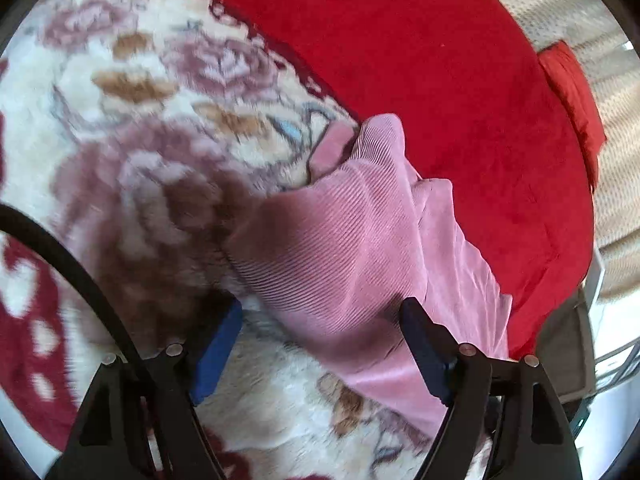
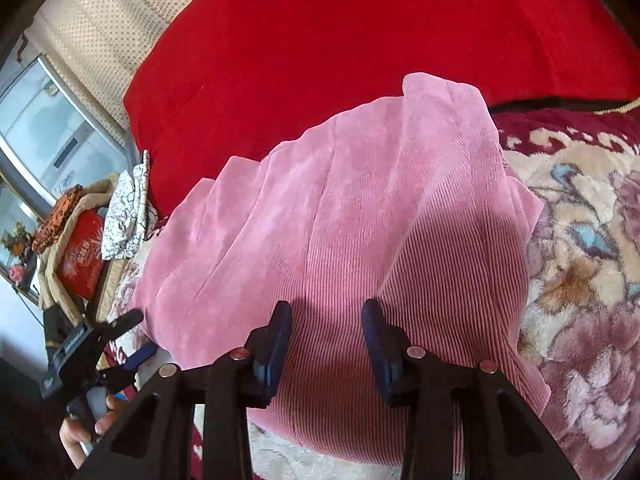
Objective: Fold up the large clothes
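A pink corduroy garment (image 2: pixel 340 220) lies bunched and partly folded on a floral plush blanket (image 2: pixel 580 260). It also shows in the left wrist view (image 1: pixel 352 240). My right gripper (image 2: pixel 326 312) hovers just over the garment's near part with its jaws open and nothing between them. My left gripper (image 1: pixel 320 316) is open wide at the garment's near edge, its right finger (image 1: pixel 420 340) over the pink cloth, its left finger (image 1: pixel 220 348) over the blanket. The left gripper also shows at the lower left of the right wrist view (image 2: pixel 136 336), held in a hand.
A big red cushion or cover (image 2: pixel 360 40) lies behind the garment. A beige dotted fabric (image 2: pixel 100 32) backs it. At the left edge stand a red box (image 2: pixel 80 256), a patterned cloth (image 2: pixel 128 212) and a window (image 2: pixel 44 128). A black cable (image 1: pixel 72 272) crosses the left wrist view.
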